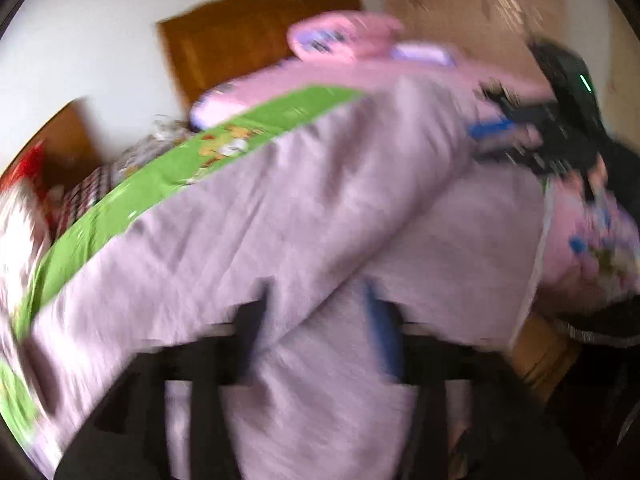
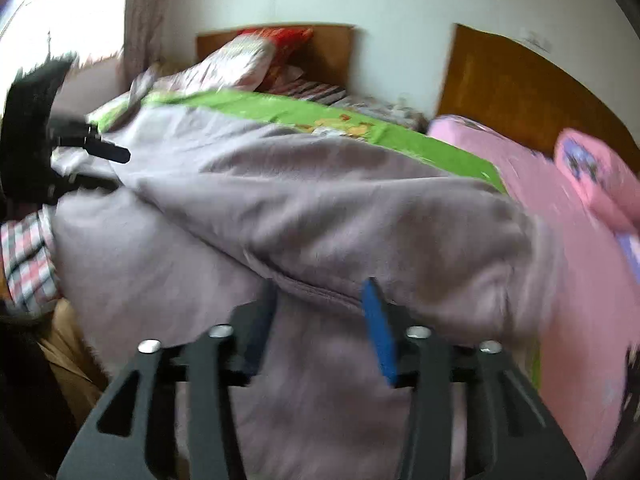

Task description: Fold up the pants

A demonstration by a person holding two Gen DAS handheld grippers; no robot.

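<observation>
Pale lilac pants (image 1: 280, 220) lie spread across a bed, one part lapped over the other; they fill the right wrist view (image 2: 300, 200) too. My left gripper (image 1: 316, 308) has pants cloth between its fingers at the near edge. My right gripper (image 2: 320, 300) likewise has a cloth fold between its black finger and blue pad (image 2: 380, 332). The frames are blurred. The right gripper shows at the right of the left wrist view (image 1: 492, 136), and the left gripper shows at the left of the right wrist view (image 2: 100, 164), both at the pants.
A green sheet (image 2: 320, 116) and a pink blanket (image 2: 580, 248) cover the bed. Pink pillows (image 1: 344, 38) and a red patterned pillow (image 2: 256, 56) lie by wooden headboards (image 2: 520, 92). A white wall stands behind. A checked sleeve (image 2: 28, 256) is at the left.
</observation>
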